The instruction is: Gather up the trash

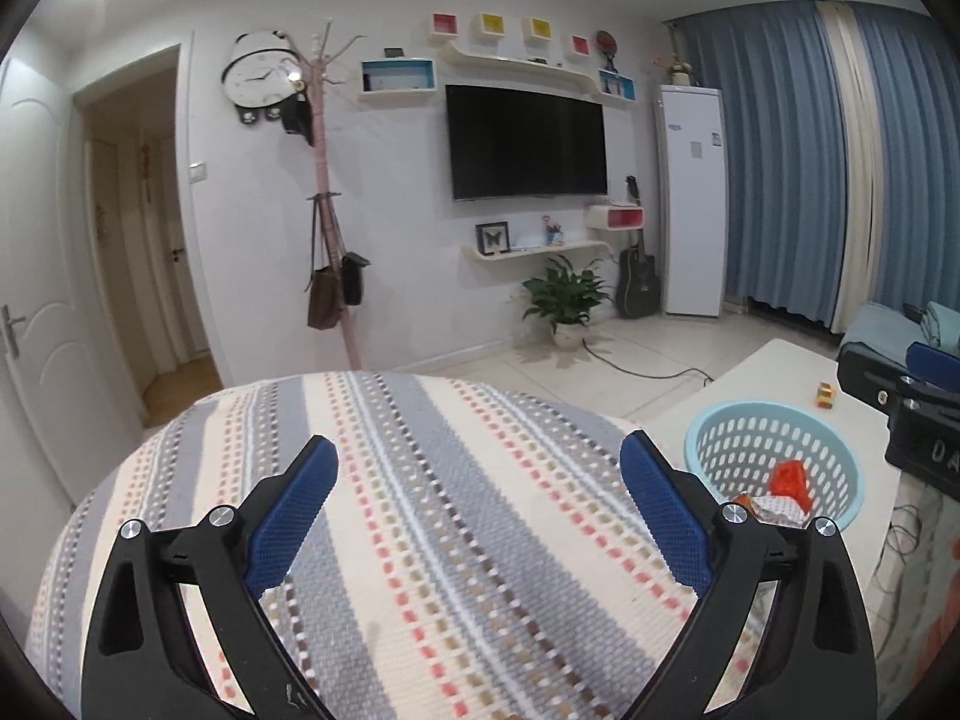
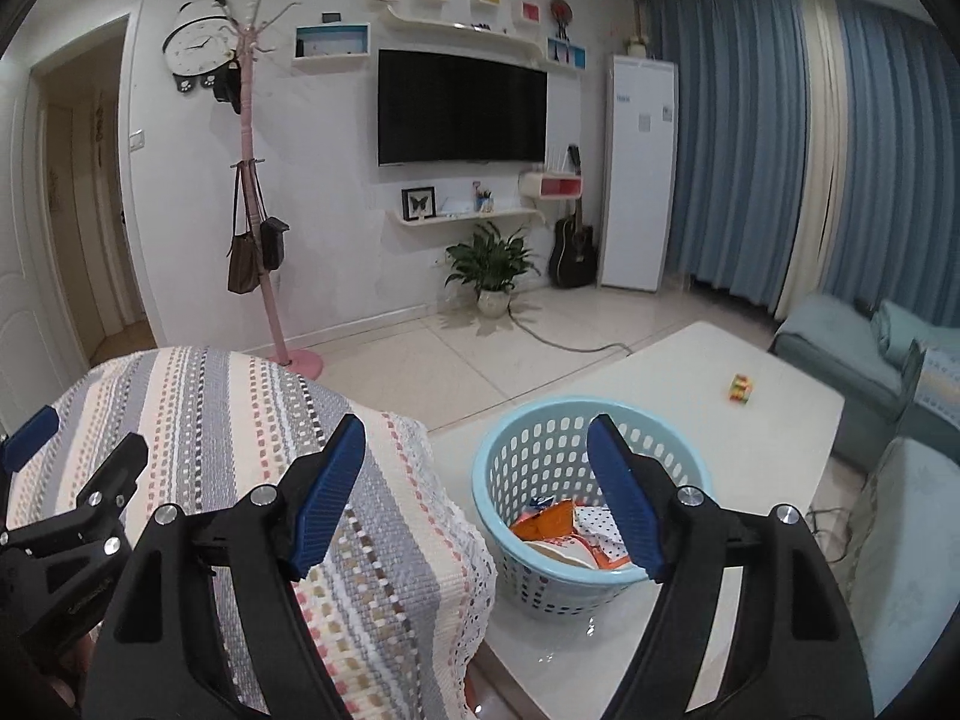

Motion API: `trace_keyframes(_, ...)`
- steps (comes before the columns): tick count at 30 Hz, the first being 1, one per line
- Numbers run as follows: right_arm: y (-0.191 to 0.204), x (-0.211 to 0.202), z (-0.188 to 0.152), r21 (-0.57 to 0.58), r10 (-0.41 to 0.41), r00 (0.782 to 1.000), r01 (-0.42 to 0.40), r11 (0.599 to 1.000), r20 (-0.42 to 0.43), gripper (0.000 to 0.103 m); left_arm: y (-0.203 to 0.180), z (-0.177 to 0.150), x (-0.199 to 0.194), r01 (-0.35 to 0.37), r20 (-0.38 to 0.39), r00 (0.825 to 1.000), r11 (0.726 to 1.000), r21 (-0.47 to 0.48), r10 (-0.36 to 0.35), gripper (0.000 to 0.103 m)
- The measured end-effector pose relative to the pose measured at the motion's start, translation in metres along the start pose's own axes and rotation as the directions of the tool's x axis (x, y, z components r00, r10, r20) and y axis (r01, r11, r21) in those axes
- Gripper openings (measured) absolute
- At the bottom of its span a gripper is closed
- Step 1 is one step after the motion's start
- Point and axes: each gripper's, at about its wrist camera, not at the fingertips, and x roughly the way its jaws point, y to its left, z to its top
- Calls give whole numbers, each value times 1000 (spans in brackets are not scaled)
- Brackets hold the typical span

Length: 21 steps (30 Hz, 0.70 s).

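Observation:
A light blue perforated basket (image 2: 540,450) stands on the white coffee table (image 2: 750,438). It holds orange and white wrappers (image 2: 558,522). The basket also shows in the left wrist view (image 1: 768,438) with red and white trash (image 1: 789,480) inside. A small yellow and red item (image 2: 742,387) lies further back on the table; it shows in the left wrist view (image 1: 827,394) too. My left gripper (image 1: 480,480) is open and empty above a striped woven cover (image 1: 420,510). My right gripper (image 2: 477,456) is open and empty, near the basket's left rim.
The striped cover drapes a seat arm (image 2: 270,420) left of the table. A blue sofa (image 2: 852,354) sits to the right. A pink coat stand (image 2: 264,276), a potted plant (image 2: 492,264), a guitar (image 2: 573,252) and a floor cable (image 2: 570,342) are by the far wall.

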Motion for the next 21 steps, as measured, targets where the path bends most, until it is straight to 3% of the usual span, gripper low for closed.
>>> trace_keyframes(11,15,-13,-13,-15,-45,997,45,999,58,72,11,-16,-5,-37,15,999,999,-30,37,93)
trace_keyframes(21,18,9,-24,-10,-53,999,53,999,-2,72,19,-19,3,-25,-25,999,997,-69,23,93)
